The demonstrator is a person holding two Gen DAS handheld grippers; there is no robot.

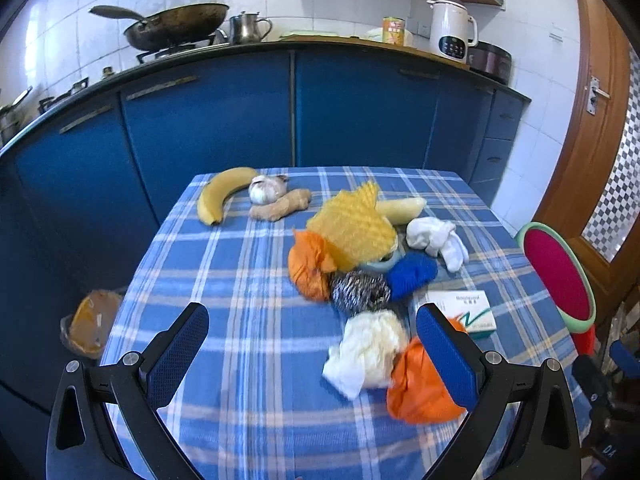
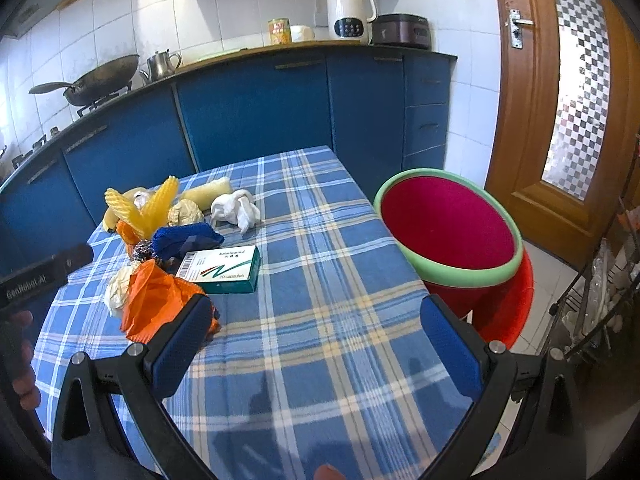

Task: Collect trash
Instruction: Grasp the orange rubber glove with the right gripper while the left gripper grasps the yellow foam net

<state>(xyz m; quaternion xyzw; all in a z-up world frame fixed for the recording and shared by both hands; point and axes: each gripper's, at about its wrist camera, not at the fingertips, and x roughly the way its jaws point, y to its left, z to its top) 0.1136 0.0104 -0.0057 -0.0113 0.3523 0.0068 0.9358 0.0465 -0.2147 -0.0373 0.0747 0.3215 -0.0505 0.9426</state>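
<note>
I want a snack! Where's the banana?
The banana lies at the table's far left corner in the left wrist view, beside the garlic and ginger.

A bench [image 1: 248, 320] draped in blue plaid cloth is seen carrying a banana [image 1: 218, 194], garlic [image 1: 262, 190] and ginger [image 1: 280, 207] at eleven o'clock, with crumpled wrappers, a scourer [image 1: 360, 291] and a medicine box [image 1: 466, 312] heaped toward three o'clock.

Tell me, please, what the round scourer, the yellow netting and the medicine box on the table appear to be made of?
Scourer: coiled metal strands, probably steel; it glints silver and dark. Yellow netting: likely soft foam mesh, matte, with a regular open lattice. Medicine box: thin printed cardboard, smooth, with sharp folded edges and a barcode.
</note>
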